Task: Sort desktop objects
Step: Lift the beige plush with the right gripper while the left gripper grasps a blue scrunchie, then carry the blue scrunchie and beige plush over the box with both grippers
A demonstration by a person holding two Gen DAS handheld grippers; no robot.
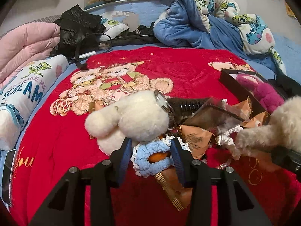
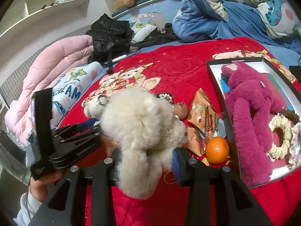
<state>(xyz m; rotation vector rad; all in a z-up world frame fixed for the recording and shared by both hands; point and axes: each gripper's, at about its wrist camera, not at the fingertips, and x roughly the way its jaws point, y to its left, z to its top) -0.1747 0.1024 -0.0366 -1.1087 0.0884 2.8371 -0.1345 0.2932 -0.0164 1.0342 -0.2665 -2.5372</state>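
- The left tool [image 1: 151,155] has its two blue-padded fingers [image 1: 125,156] spread on either side of a blue crochet scrunchie [image 1: 150,157]; whether the pads press on it cannot be told for sure, though a small gap shows on the left side
- The scrunchie has a white lace edge and lies on a gold snack packet [image 1: 175,186], with something orange showing through its middle
- Just beyond it on the red blanket [image 1: 56,135] sits a white plush toy [image 1: 131,116] with a metal key ring [image 1: 160,98]
- Behind the toy lie a dark hairbrush [image 1: 186,103] and more crumpled snack packets [image 1: 195,137]
- The right tool [image 2: 148,154] is pinching a beige fluffy plush toy [image 2: 139,124] between its fingers, and the toy hangs over and hides most of the jaws
- Beside that toy on the right an orange [image 2: 217,150] rests on the blanket, touching a snack packet [image 2: 204,113]
- Farther right an open box [image 2: 216,75] holds a dark pink plush bear [image 2: 248,101], a cream crochet scrunchie [image 2: 280,133] and a brown one partly hidden by the bear
- In the right wrist view a person's hand [image 2: 40,184] with a white sleeve grips the left tool's black handle at the lower left
- A pink quilt [image 2: 56,71], a cartoon-print pillow [image 2: 75,86] and a blue blanket [image 2: 197,18] lie around the bed's edges
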